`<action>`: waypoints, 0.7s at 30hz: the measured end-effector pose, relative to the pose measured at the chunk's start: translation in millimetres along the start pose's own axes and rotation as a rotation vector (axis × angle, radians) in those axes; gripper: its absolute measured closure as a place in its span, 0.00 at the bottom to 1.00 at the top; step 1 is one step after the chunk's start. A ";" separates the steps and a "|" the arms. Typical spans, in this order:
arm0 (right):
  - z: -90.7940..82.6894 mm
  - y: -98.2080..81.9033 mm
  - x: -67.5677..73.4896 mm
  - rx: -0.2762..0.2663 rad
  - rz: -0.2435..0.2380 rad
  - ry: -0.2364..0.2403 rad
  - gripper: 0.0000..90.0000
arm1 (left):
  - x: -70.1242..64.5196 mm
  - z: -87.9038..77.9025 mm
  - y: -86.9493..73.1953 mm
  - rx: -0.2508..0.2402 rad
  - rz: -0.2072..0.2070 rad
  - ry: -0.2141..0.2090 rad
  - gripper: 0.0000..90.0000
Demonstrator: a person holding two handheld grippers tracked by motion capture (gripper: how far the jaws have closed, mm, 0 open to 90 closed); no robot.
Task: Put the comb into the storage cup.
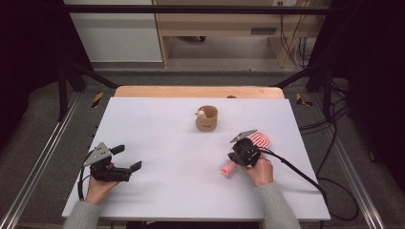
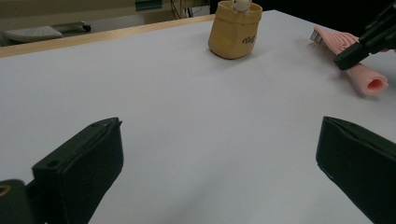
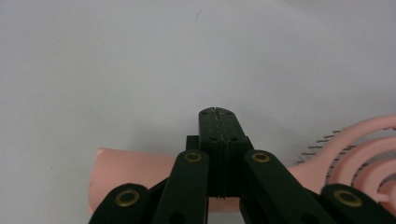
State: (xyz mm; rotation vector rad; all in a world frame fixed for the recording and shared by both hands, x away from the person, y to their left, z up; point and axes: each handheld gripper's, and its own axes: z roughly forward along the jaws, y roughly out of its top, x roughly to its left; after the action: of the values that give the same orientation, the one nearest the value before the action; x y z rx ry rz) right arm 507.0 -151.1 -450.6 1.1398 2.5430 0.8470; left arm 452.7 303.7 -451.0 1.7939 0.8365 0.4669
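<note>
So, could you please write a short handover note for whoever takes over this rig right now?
Left gripper: open, empty, near the table's left front edge.
Right gripper: shut with nothing between the jaws, poised over the pink hairbrush near its handle.
Tan cup: upright at the centre back, a small figure on its rim.
Done: nothing lifted yet; the brush lies flat.
Left: probably open the jaws, grasp the handle and move the brush.

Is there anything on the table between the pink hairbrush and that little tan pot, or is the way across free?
Nothing visible stands between them. The pink hairbrush lies on the white table under the right tongs, whose jaws are shut above its handle. Only bare tabletop separates it from the tan pot. The left tongs are off to the other side.
</note>
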 end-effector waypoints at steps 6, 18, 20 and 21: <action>-4.1 -5.0 -1.8 -0.010 0.009 0.013 1.00 | 0.1 -0.2 0.1 -0.001 0.000 0.001 0.01; -12.1 -14.3 -2.0 -0.009 0.003 0.024 1.00 | -0.1 -0.4 0.2 -0.002 0.001 0.001 0.01; -13.6 -16.1 -2.6 -0.006 0.007 0.025 1.00 | 0.0 -0.4 0.2 -0.001 0.000 0.001 0.01; -13.9 -16.8 -2.8 -0.009 0.009 0.027 1.00 | 0.0 -0.4 0.2 -0.001 0.000 0.001 0.01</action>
State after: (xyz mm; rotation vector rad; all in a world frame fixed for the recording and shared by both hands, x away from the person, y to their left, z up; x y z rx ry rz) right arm 492.8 -167.8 -449.4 1.1458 2.5549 0.8801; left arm 452.5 304.0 -450.6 1.7931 0.8365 0.4683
